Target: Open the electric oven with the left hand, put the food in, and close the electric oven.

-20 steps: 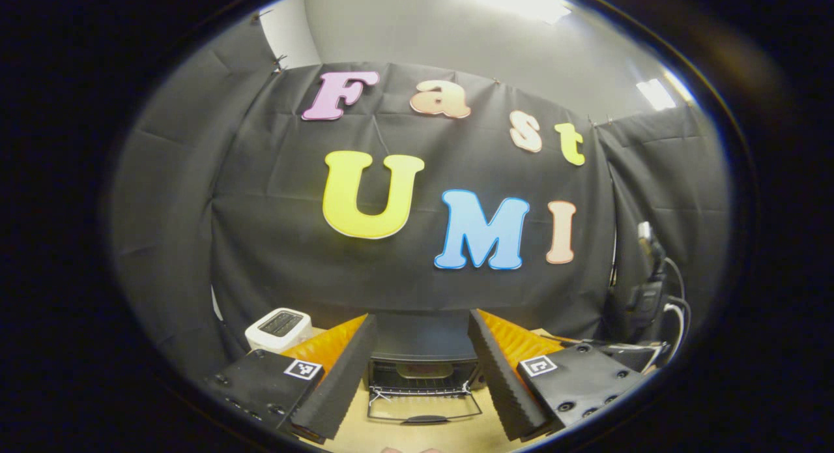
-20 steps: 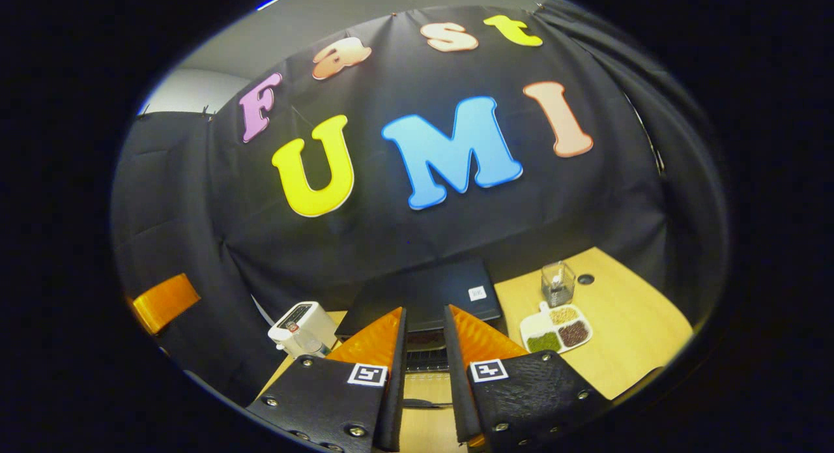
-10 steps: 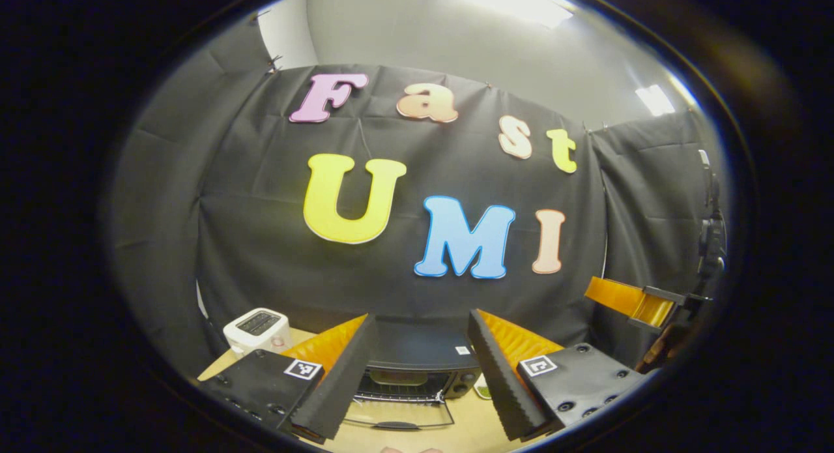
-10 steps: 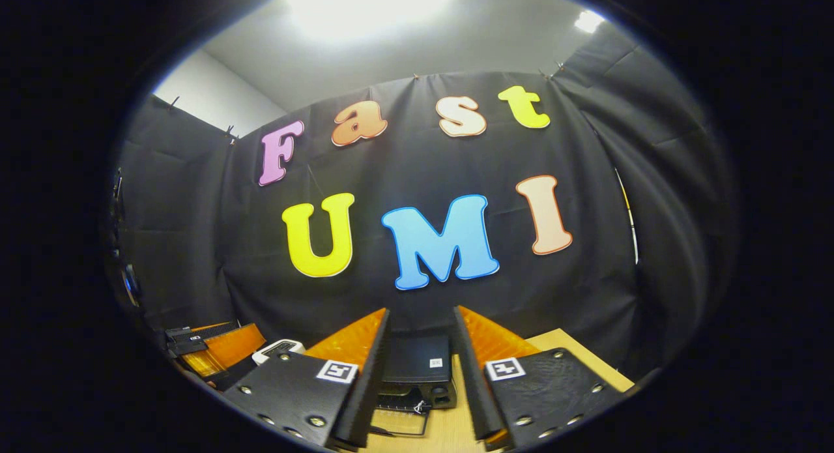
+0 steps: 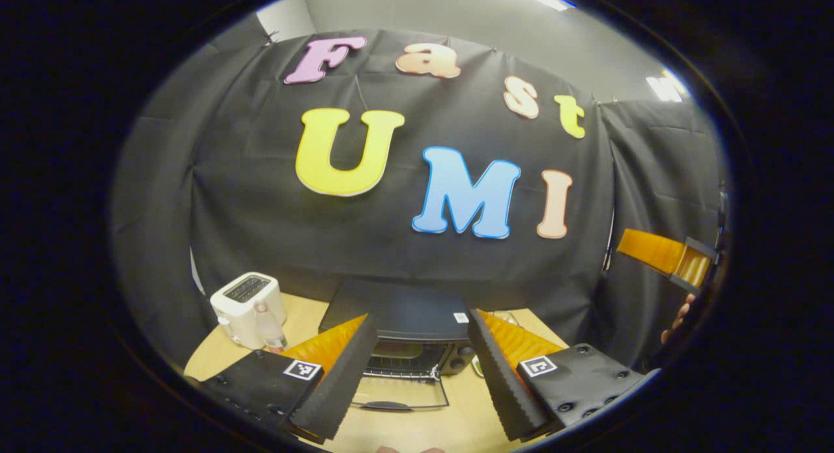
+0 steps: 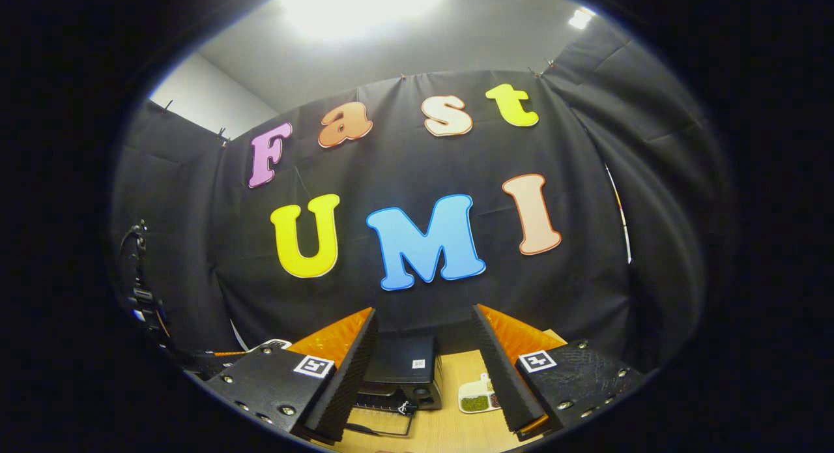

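The black electric oven stands on the wooden table against the cloth wall. Its glass door lies folded down in front, and a wire rack shows inside. My left gripper hangs open above the table in front of it, holding nothing. In the right gripper view the oven sits low between the fingers, its door down. Right of it lies a white divided plate of food. My right gripper is open and empty; it shows again far right, held by a hand.
A white toaster stands left of the oven with a small bottle beside it. The table's left edge curves just past the toaster. Dark gear with cables hangs at the left wall.
My right gripper has gone from nearly shut to wide open and has lifted, so its view looks higher up the wall. My left gripper has tipped down, showing more table.
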### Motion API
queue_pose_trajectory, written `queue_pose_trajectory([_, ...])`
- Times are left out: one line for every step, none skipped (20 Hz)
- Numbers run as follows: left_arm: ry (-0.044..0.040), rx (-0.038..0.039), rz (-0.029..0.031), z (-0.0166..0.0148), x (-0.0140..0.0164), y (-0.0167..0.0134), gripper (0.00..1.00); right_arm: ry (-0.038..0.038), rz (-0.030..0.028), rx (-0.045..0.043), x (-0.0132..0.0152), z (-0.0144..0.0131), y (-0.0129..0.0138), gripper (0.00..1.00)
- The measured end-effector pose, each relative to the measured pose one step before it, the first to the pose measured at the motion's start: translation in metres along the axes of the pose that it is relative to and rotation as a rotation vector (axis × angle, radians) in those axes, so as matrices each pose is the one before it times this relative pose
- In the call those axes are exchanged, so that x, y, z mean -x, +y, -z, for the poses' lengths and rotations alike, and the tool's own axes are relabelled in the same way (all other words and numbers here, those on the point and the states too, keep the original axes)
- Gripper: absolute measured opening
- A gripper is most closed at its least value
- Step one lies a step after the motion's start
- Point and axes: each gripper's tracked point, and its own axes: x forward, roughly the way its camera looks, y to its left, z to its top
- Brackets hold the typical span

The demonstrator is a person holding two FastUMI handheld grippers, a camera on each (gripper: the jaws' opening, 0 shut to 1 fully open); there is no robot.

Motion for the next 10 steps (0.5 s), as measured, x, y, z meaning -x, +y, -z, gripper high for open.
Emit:
queue_pose_trajectory([0.03696,0.00073,-0.01104,0.01246,-0.00369,0.00319,0.95,0.00877,0.00156,-0.0032,-0.0016,0.00235,-0.00274,0.88])
queue_pose_trajectory([0.04204,0.0013,-0.00174,0.01324,-0.00658,0.00057,0.95,0.01175,0.00425,-0.00441,-0.0021,0.0041,-0.00454,0.88])
queue_pose_trajectory([0.04478,0.00484,-0.00236,0.01141,-0.00604,0.00035,0.92,0.01355,0.0008,-0.00614,-0.00065,0.00424,-0.00375,0.88])
queue_pose_trajectory([0.03406,0.00866,-0.00116,0.0101,-0.00563,0.00082,0.99,0.01284,0.00123,-0.00581,-0.00163,0.00433,-0.00148,0.88])
queue_pose_trajectory([0.03459,0.00938,0.0089,0.012,-0.00808,-0.00217,0.95,0.01301,0.00873,-0.00206,-0.00062,0.0041,-0.0042,0.88])
queue_pose_trajectory([0.04394,0.0087,0.00542,0.01251,-0.00596,-0.00005,0.95,0.00981,0.00622,-0.00206,0.00011,0.00414,-0.00358,0.88])
queue_pose_trajectory([0.04866,0.00926,0.00067,0.0136,-0.00487,0.00228,0.95,0.00779,0.00851,0.00016,0.00017,0.00282,-0.00383,0.88])
queue_pose_trajectory([0.04704,0.01093,-0.00631,0.0139,-0.00706,0.00382,0.95,0.00643,0.00912,0.00229,-0.00037,0.00293,-0.00424,0.88])
queue_pose_trajectory([0.051,0.0158,-0.00046,0.01437,-0.00771,0.00314,0.92,0.00668,0.00804,0.00263,-0.00222,0.00395,-0.00166,0.88])
queue_pose_trajectory([0.05192,0.02106,0.00118,0.01373,-0.00733,0.00333,0.95,0.00943,0.00956,0.00135,-0.00082,0.00386,-0.00402,0.88])
